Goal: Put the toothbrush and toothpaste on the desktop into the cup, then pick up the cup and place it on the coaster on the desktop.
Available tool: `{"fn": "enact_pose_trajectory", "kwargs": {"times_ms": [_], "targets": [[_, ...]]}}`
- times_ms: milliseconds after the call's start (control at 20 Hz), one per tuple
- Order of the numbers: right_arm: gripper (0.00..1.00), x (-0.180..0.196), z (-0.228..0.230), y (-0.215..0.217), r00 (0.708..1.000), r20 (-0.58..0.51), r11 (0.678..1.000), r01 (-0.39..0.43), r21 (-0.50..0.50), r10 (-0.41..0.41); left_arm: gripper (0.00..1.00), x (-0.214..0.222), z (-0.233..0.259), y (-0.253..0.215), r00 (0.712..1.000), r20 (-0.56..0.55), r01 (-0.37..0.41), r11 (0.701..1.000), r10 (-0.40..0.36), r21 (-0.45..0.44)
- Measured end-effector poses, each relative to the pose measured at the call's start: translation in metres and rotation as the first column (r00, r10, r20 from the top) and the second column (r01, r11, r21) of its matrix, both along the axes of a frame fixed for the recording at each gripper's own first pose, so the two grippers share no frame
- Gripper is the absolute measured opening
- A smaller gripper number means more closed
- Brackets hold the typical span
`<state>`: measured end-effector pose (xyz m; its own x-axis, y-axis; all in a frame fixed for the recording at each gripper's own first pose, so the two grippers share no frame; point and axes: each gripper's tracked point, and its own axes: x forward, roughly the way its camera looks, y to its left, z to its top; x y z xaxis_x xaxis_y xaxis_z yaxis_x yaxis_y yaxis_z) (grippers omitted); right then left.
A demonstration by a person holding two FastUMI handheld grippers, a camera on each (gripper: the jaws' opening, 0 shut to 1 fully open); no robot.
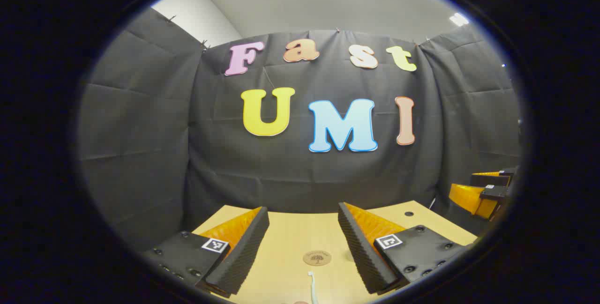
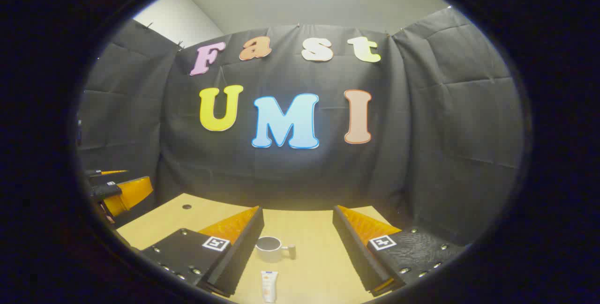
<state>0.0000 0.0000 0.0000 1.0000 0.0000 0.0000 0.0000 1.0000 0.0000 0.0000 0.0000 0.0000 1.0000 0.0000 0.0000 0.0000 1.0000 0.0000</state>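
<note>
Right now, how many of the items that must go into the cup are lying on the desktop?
2. The toothbrush lies near the desk's front edge, just short of the coaster, in the left gripper view. The toothpaste lies in front of the cup, in the right gripper view.

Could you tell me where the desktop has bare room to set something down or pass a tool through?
Bare wood lies beyond the coaster toward the back wall, and beyond the cup likewise. It is more crowded near the front: the toothbrush lies just before the coaster, the toothpaste just before the cup. Both the left tool and right tool hang open above.
</note>
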Motion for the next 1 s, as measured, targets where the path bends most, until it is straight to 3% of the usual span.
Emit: {"fn": "enact_pose_trajectory", "kwargs": {"times_ms": [50,500,750,850,1000], "targets": [[0.93,0.003,-0.002,0.0,1.0,-0.012,1.0,-0.004,0.013,0.004,0.98,0.003,-0.001,-0.004,1.0,-0.006,0.008,1.0,-0.008,0.009],[0.93,0.02,-0.023,0.01,0.995,-0.092,0.999,-0.035,0.016,0.036,0.94,0.029,-0.025,-0.024,0.994,-0.087,0.07,0.998,-0.07,-0.004],[0.93,0.029,-0.041,0.013,0.984,-0.172,0.999,-0.039,0.028,0.043,0.98,0.043,-0.041,-0.024,0.988,-0.135,0.075,0.997,-0.074,0.002],[0.93,0.035,-0.06,0.014,0.969,-0.242,0.998,-0.043,0.034,0.05,0.98,0.052,-0.057,-0.022,0.979,-0.189,0.075,0.997,-0.071,0.01],[0.93,0.041,-0.102,0.017,0.913,-0.403,0.998,-0.056,0.035,0.066,1.0,0.063,-0.105,-0.02,0.942,-0.328,0.074,0.997,-0.068,0.007]]}}
